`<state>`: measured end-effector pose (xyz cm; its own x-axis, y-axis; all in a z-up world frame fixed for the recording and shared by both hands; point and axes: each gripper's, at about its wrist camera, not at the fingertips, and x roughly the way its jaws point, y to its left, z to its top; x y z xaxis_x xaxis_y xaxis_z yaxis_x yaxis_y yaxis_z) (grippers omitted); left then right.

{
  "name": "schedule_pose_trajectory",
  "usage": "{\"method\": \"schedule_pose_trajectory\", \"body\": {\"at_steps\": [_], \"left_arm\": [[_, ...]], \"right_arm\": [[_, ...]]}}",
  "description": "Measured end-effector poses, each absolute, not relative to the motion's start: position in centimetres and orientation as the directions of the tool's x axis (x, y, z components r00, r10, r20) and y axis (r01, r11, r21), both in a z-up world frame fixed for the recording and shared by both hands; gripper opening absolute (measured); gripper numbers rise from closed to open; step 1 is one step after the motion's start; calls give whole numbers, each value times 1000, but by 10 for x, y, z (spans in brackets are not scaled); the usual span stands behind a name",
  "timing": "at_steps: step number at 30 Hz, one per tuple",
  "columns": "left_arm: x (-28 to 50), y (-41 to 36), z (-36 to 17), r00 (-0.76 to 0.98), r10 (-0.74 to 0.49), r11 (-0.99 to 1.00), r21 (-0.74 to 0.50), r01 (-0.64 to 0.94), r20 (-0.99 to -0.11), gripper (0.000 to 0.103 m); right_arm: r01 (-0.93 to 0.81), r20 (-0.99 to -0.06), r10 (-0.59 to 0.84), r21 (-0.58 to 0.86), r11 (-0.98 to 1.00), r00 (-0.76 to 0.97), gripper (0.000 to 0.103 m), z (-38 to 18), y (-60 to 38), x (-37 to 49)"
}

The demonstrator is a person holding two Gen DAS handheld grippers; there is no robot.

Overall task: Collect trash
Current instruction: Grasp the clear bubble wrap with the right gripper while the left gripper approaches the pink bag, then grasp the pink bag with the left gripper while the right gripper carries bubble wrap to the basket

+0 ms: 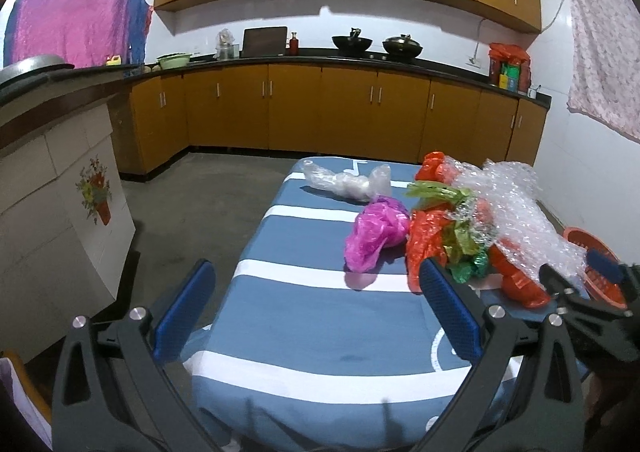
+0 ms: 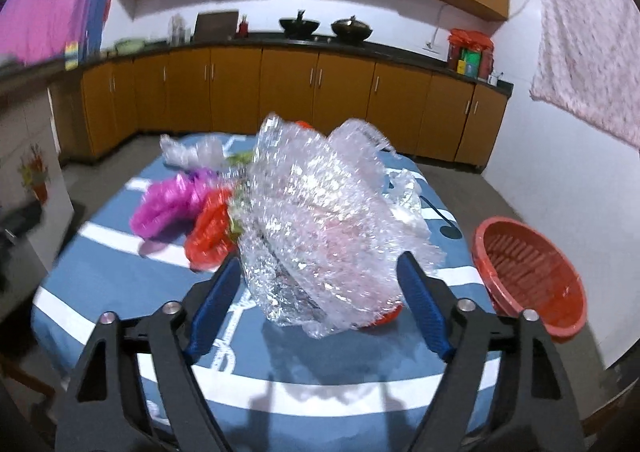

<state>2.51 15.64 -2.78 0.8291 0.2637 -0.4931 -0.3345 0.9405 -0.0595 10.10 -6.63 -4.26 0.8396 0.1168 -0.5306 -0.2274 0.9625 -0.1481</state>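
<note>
I'm bringing my right gripper (image 2: 320, 292) around the bubble wrap (image 2: 320, 219) on the table (image 2: 120, 272); jaws approx. half open, wad between, pads not pressing. Recommend squeezing mid-bulk w/ firm bite before carrying to the basket (image 2: 528, 272). Left gripper (image 1: 316, 308) wide open, empty.

Bare striped tablecloth (image 1: 304, 332) lies open on the near left; crumpled plastic pile (image 1: 472, 228) crowds the right.

Legible markings: none found.
Packets (image 1: 509, 69) on the counter, right of frame, bear print too blurred to read.
</note>
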Motion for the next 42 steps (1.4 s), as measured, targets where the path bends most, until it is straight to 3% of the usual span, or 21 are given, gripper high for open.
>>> {"method": "schedule_pose_trajectory", "body": {"at_steps": [1, 3, 6, 8, 19, 42], "left_arm": [[25, 158, -28, 829, 263, 940, -62, -335, -494, 99], [26, 161, -28, 829, 259, 940, -68, -335, -495, 99], [29, 163, -30, 829, 251, 941, -75, -330, -500, 99], [33, 163, -32, 828, 243, 942, -81, -326, -506, 99], [65, 156, -42, 820, 192, 954, -93, -285, -539, 98], [141, 159, -62, 782, 162, 965, -69, -253, -602, 81]], "right_arm": [[-230, -545, 103, -169, 959, 832, 64, -47, -63, 105], [-234, -570, 96, -174, 957, 816, 36, -53, -62, 109], [-230, -588, 105, -143, 963, 802, 9, -54, -68, 110], [-224, -586, 116, -116, 968, 802, 4, -51, -75, 109], [-175, -507, 128, -46, 983, 852, 2, -26, -104, 106], [-23, -394, 17, -10, 1000, 919, 2, 6, -169, 103]]}}
